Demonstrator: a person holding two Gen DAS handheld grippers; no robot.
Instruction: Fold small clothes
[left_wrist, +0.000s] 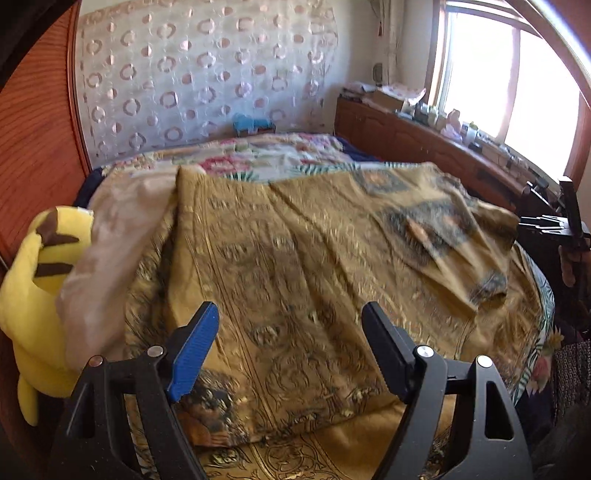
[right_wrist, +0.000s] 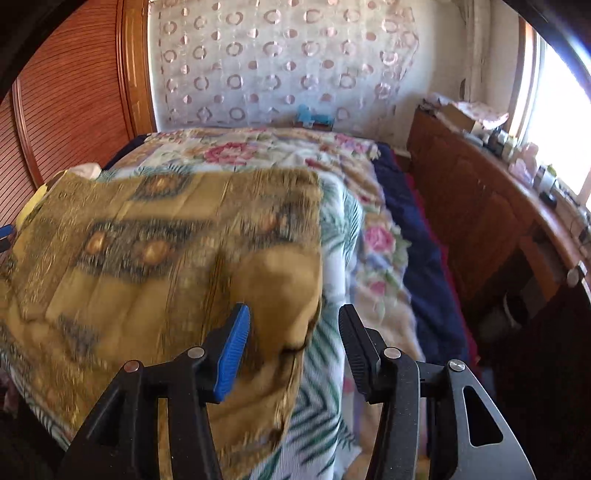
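A mustard-yellow patterned garment (left_wrist: 295, 258) lies spread over the bed, with one sleeve (left_wrist: 461, 251) lying at the right. It also shows in the right wrist view (right_wrist: 155, 243), blurred. My left gripper (left_wrist: 290, 332) is open and empty just above the garment's near part. My right gripper (right_wrist: 293, 328) is open over the garment's right corner, with cloth lying between the jaws but not pinched. The right gripper also shows at the right edge of the left wrist view (left_wrist: 550, 225).
A floral bedspread (right_wrist: 369, 236) covers the bed. A yellow plush toy (left_wrist: 40, 291) and a pale cloth (left_wrist: 110, 240) lie at the left. A wooden headboard panel (left_wrist: 33, 147) stands left. A cluttered wooden cabinet (left_wrist: 443, 144) runs under the window at the right.
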